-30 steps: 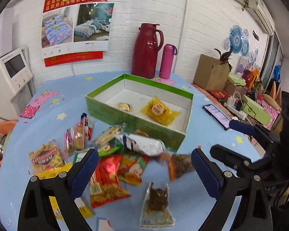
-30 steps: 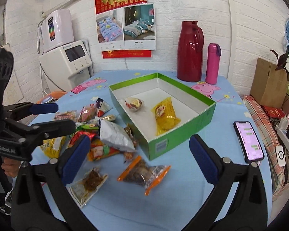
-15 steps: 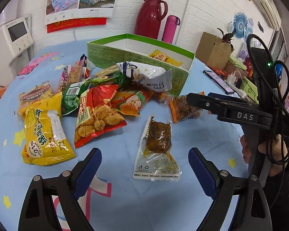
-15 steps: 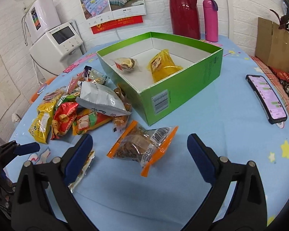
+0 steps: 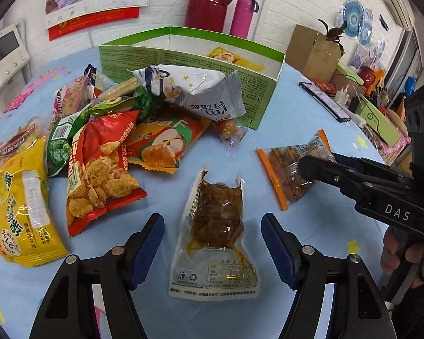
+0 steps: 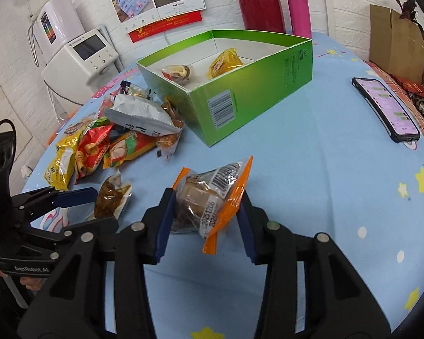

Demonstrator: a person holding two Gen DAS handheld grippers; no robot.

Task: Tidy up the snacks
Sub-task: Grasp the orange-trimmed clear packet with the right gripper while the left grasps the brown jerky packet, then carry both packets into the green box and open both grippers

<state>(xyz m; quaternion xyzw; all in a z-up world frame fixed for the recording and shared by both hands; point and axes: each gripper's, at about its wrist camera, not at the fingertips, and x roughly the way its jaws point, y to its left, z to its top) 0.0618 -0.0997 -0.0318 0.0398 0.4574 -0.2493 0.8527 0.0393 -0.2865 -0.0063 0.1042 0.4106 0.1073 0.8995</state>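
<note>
Right tongs clamped on a snack, left tongs spread around another

The right gripper (image 6: 205,221) pinches the orange-edged packet (image 6: 212,197) between both pads — it looks lifted just off the blue tablecloth (image 6: 325,155), though the fisheye makes that hard to judge. The left gripper (image 5: 212,250) stands wide open, its fingers either side of the clear brown-filled pouch (image 5: 214,231) lying flat. The green box (image 6: 240,84) holds two snacks.

The right gripper (image 5: 316,166) says "DAS". The left gripper (image 6: 99,206) says "GenRobot.AI". The green box (image 5: 189,65) shows a "3".
</note>
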